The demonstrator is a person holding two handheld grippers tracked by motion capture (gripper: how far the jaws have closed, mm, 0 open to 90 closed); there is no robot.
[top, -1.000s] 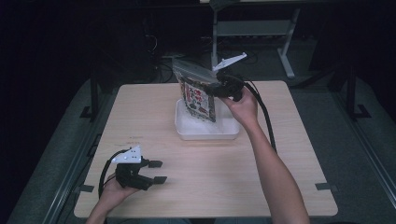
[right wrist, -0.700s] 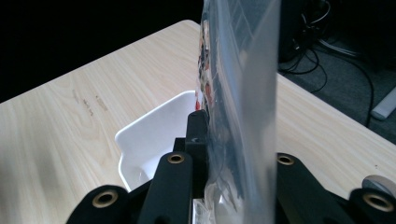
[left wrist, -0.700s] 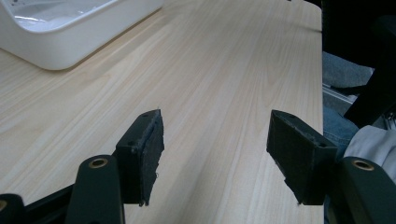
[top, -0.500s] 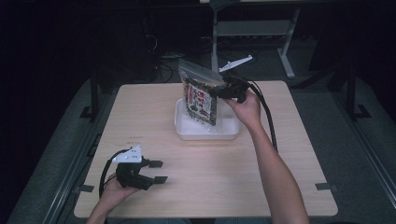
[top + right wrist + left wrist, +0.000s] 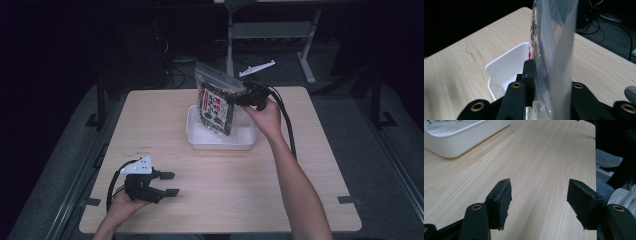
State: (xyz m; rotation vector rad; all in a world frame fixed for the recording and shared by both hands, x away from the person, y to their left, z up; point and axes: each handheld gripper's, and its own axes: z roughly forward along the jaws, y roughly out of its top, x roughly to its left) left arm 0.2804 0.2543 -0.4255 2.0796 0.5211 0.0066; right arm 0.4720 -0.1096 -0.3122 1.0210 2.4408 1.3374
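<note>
Right at the near table edge, down by the person's left hand (image 5: 121, 205): left gripper (image 5: 172, 183) lying low over the wooden table (image 5: 250, 200), jaws spread wide. Grips nothing. Between those two black pads (image 5: 501, 197), just bare wood grain. Beyond the left jaws and off to one side in the left gripper view, sits the rounded corner of the white tray (image 5: 461, 142), well apart from the tips.

Further out, past the middle of the table: right gripper (image 5: 231, 98) up above the far half of the tray (image 5: 220, 145), carried by the right hand (image 5: 265, 117), black cable (image 5: 286, 125) trailing back along the forearm. Jaws just been opening a little, with the snack bag (image 5: 217, 102) between them at its clear upper part. In the right gripper view, near pad (image 5: 529, 68) flat against the film of the bag (image 5: 554, 37), other pad hidden behind the plastic. Reads as a grip on the bag.

Bag itself: upright with a slight tilt, hanging down from the right jaws, printed face turned toward the left gripper, lower end inside the tray (image 5: 499, 70), straight below the right jaws. Cannot tell whether it rests on the tray floor.
</note>
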